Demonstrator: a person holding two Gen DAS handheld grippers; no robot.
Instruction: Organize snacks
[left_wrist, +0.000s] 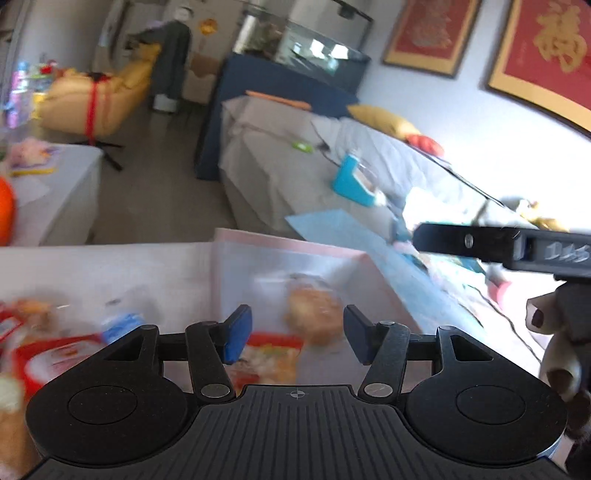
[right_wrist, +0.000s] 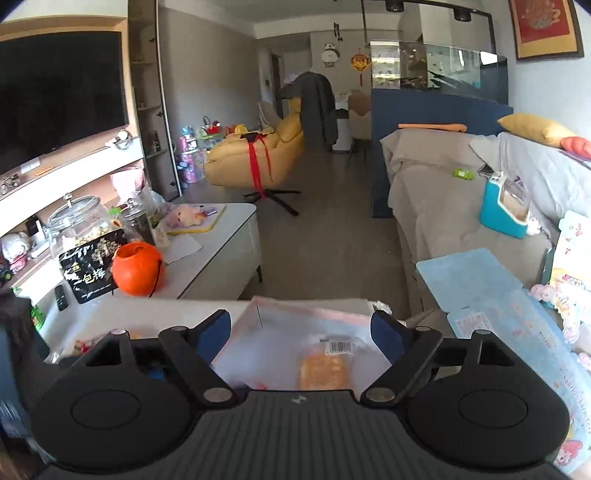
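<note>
A clear storage box with a pink rim (right_wrist: 306, 306) stands on a white table (left_wrist: 110, 266). Inside lies a wrapped golden cake packet (right_wrist: 325, 365) with a barcode; the left wrist view shows it blurred (left_wrist: 314, 317) beside a red-orange snack packet (left_wrist: 269, 358). More red packets (left_wrist: 37, 354) and a blue-white packet (left_wrist: 122, 325) lie on the table left of the box. My left gripper (left_wrist: 297, 336) hovers over the box, open and empty. My right gripper (right_wrist: 301, 330) hangs above the box, jaws wide apart, holding nothing. A hand (left_wrist: 546, 321) holds the right device's black housing (left_wrist: 498, 247).
An orange pumpkin bucket (right_wrist: 137, 267), a black packet with white characters (right_wrist: 92, 266) and glass jars (right_wrist: 77, 221) crowd the low white cabinet (right_wrist: 221, 251) on the left. A grey-covered sofa (right_wrist: 443, 206) on the right carries a teal box (right_wrist: 504, 206) and a blue mat (right_wrist: 469, 277).
</note>
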